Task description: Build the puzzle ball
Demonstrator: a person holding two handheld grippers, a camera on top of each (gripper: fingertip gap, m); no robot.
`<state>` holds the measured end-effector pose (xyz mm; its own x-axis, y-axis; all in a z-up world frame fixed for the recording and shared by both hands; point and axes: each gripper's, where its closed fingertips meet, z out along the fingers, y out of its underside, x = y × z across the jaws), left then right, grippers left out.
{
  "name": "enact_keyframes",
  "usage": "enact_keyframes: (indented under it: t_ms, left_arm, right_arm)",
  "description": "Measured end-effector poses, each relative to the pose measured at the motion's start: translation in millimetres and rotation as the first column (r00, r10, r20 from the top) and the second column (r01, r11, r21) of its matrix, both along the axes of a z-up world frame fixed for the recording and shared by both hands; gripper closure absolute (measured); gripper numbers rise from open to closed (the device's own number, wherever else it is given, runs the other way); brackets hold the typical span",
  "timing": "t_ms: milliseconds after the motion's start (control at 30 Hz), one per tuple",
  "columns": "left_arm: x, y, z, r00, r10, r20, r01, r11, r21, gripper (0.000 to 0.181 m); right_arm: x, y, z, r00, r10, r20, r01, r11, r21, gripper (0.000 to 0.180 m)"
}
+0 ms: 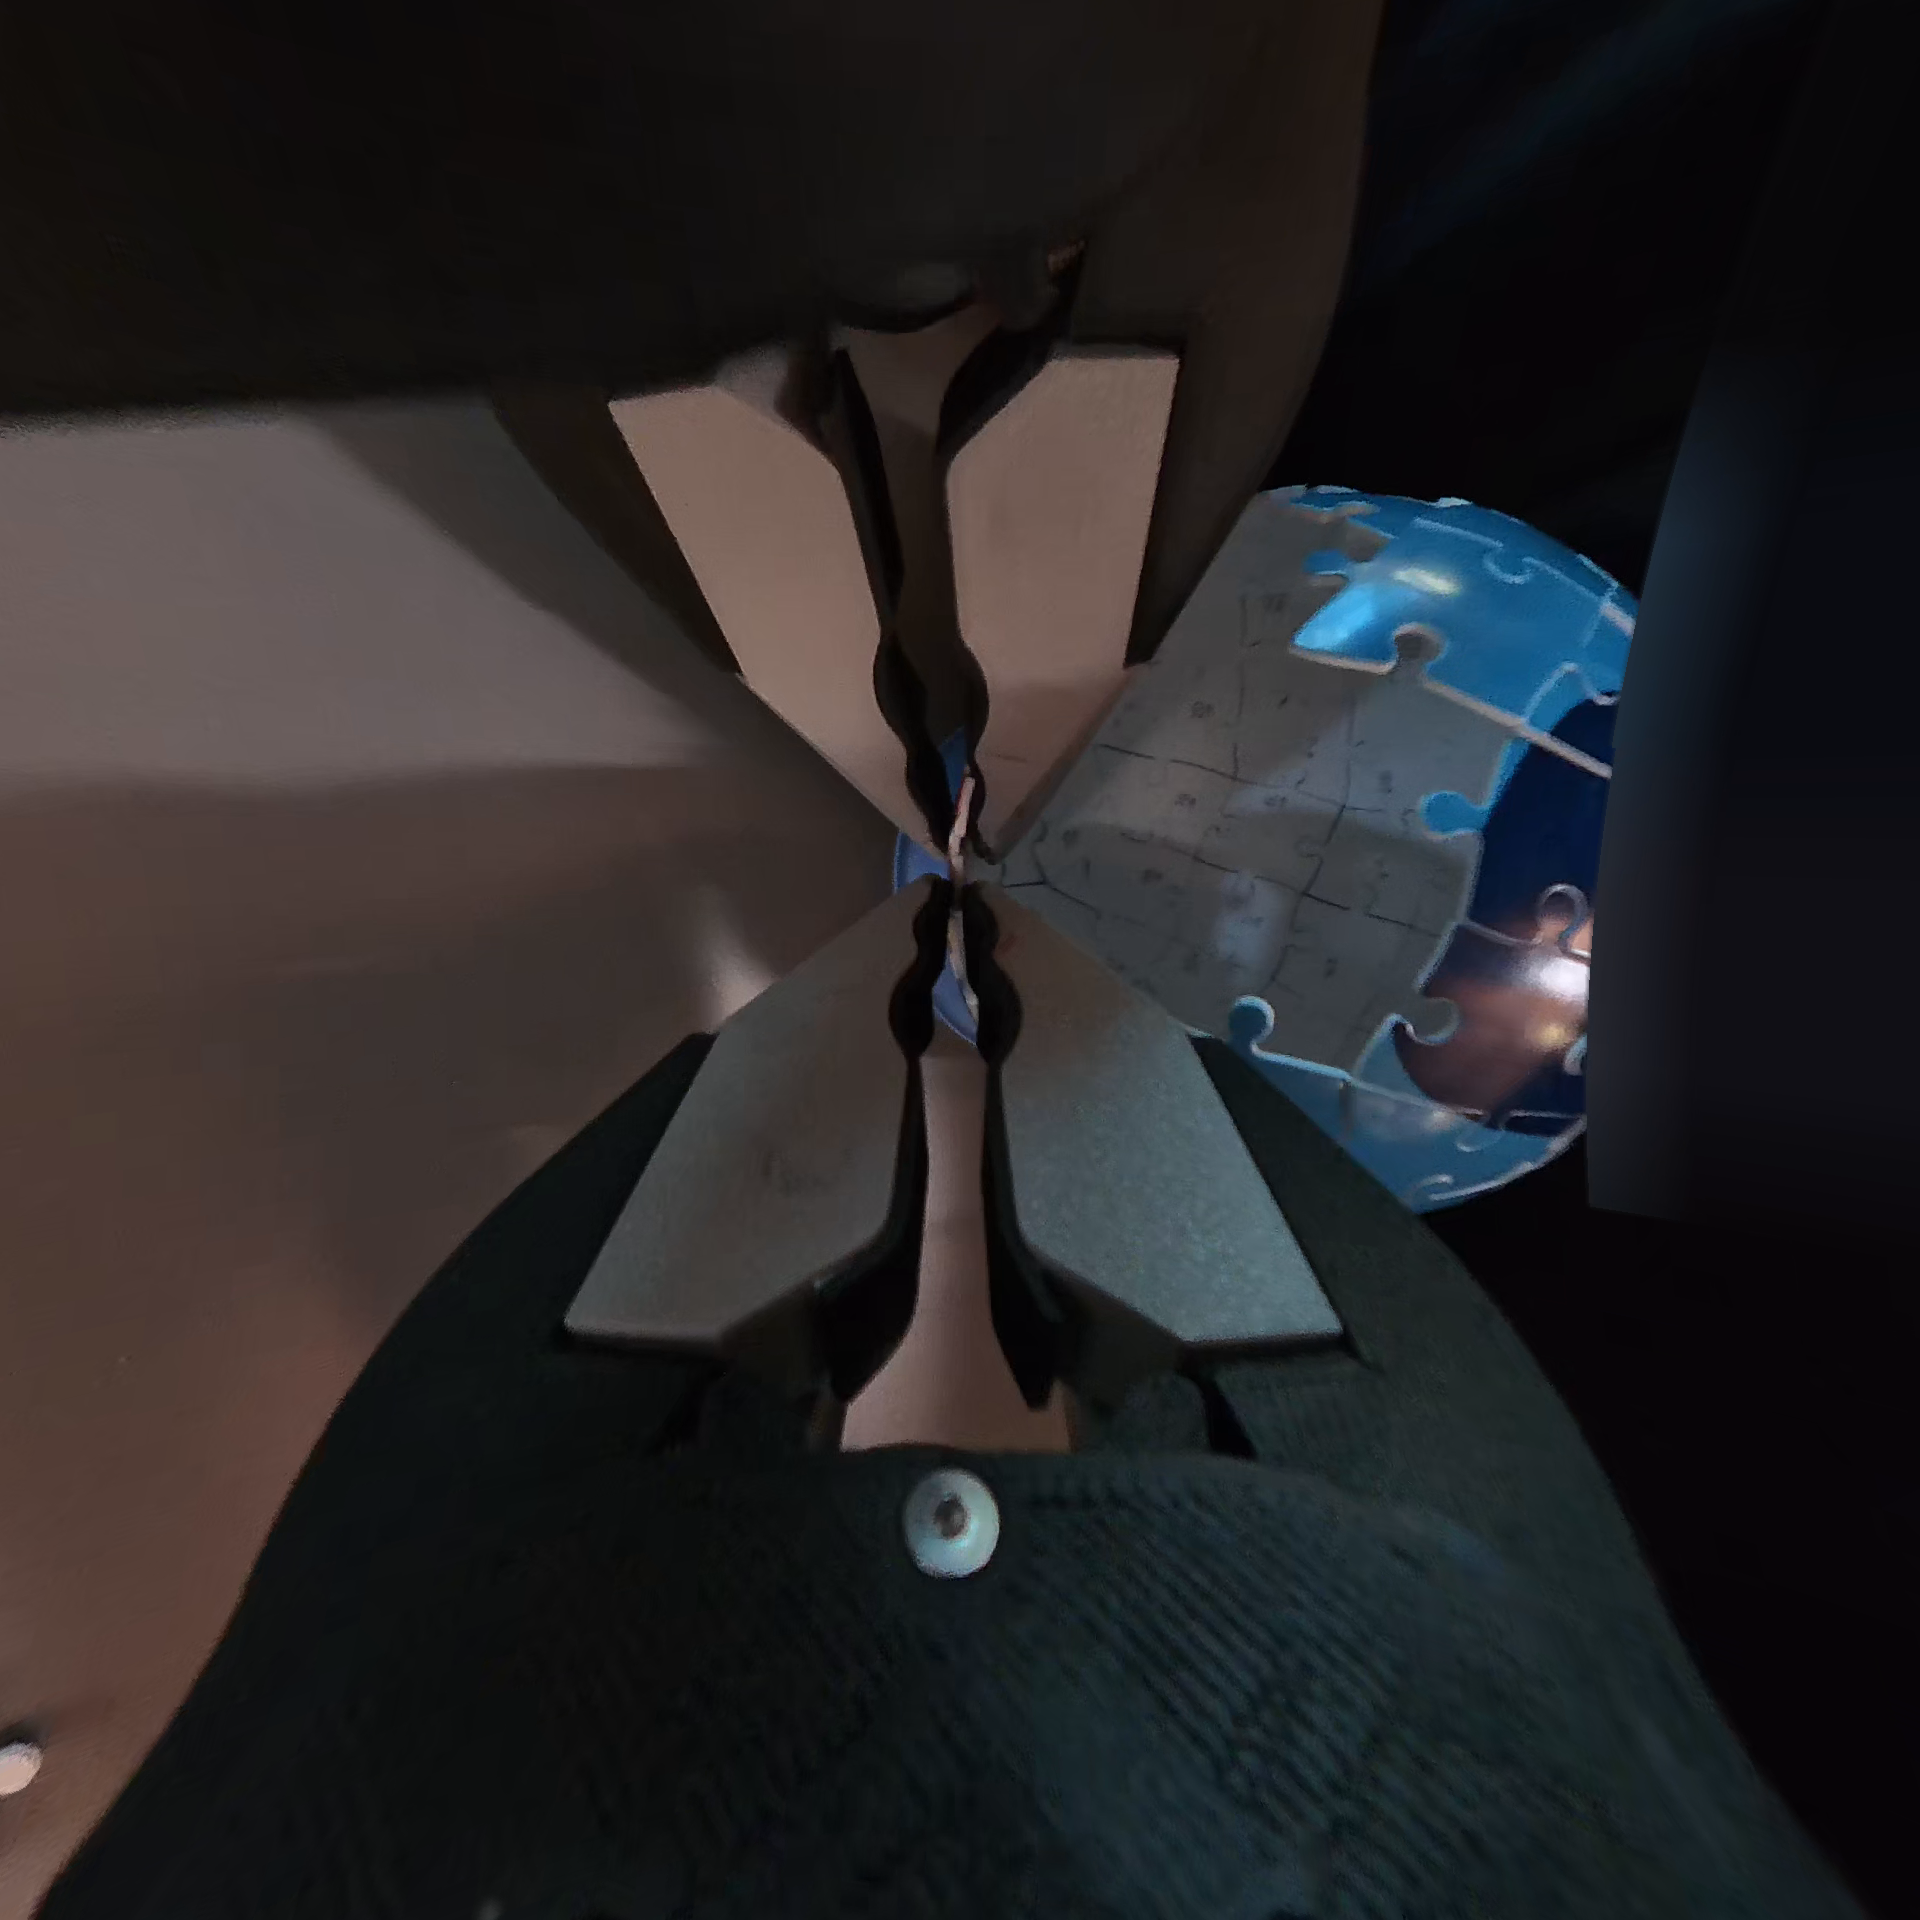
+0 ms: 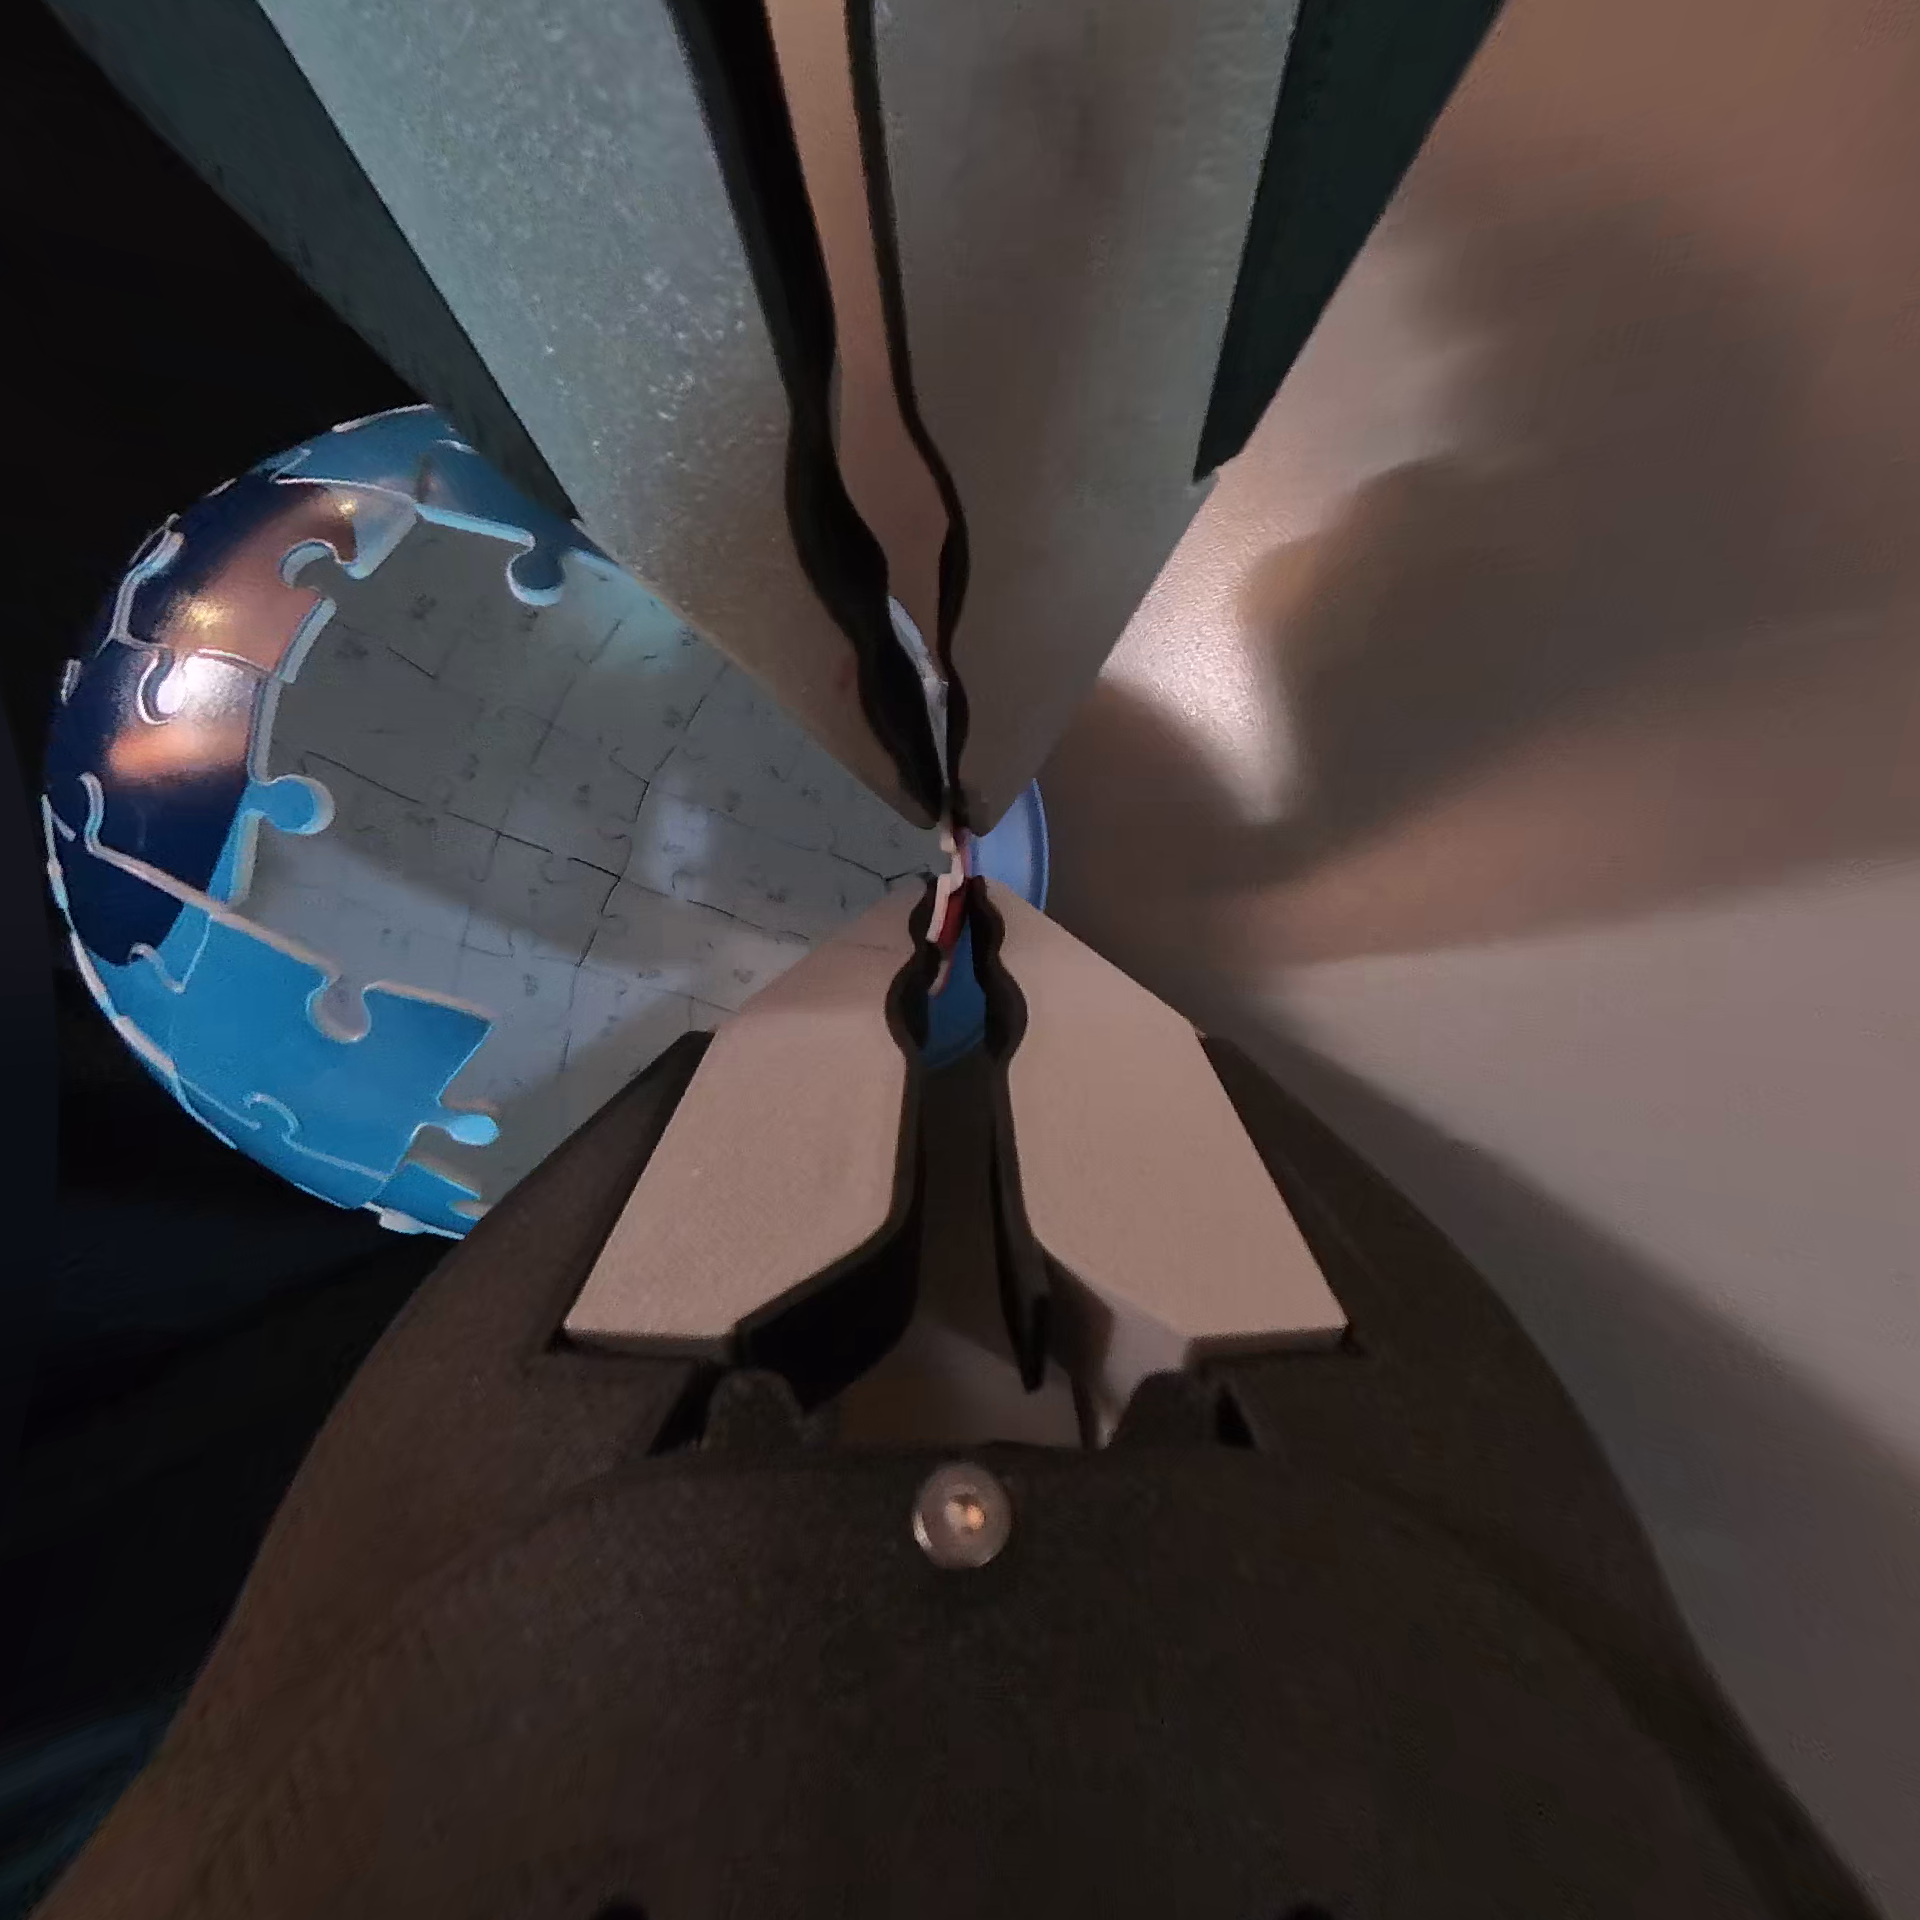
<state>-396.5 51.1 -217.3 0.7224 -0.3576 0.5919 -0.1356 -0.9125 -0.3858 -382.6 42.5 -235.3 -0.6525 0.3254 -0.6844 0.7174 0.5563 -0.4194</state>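
Evidently both claws meet tip to tip at frame centre, the left claw [image 1: 958, 920] and right claw [image 2: 951, 914] each pinched on the rim of the half-built puzzle ball [image 1: 1382, 831], steadying its open grey inside for further pieces.

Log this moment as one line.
left tongs: shut on puzzle piece | right tongs: shut on same piece | puzzle ball: incomplete, beside tips
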Motion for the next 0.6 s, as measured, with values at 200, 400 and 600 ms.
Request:
enact_keyframes:
  t_ms: [200, 400, 600]
  left_arm:
    - [1.1, -0.9, 0.6, 1.000, 0.003, 0.014, -0.003, 1.000, -0.002, 0.180]
    - [1.1, -1.0, -0.1, 1.000, 0.005, 0.025, -0.005, 1.000, -0.014, 0.180]
    - [0.6, -2.5, 0.2, 0.999, -0.003, 0.041, 0.004, 1.000, -0.015, 0.180]
  right_arm:
    - [0.8, -0.5, -0.6, 1.000, -0.002, -0.016, 0.002, 1.000, 0.025, 0.178]
    - [1.3, -0.8, -0.4, 0.999, -0.025, 0.040, 0.024, 0.999, 0.021, 0.179]
    - [0.7, -1.8, -0.3, 0.997, -0.050, 0.052, 0.048, 0.998, 0.038, 0.178]
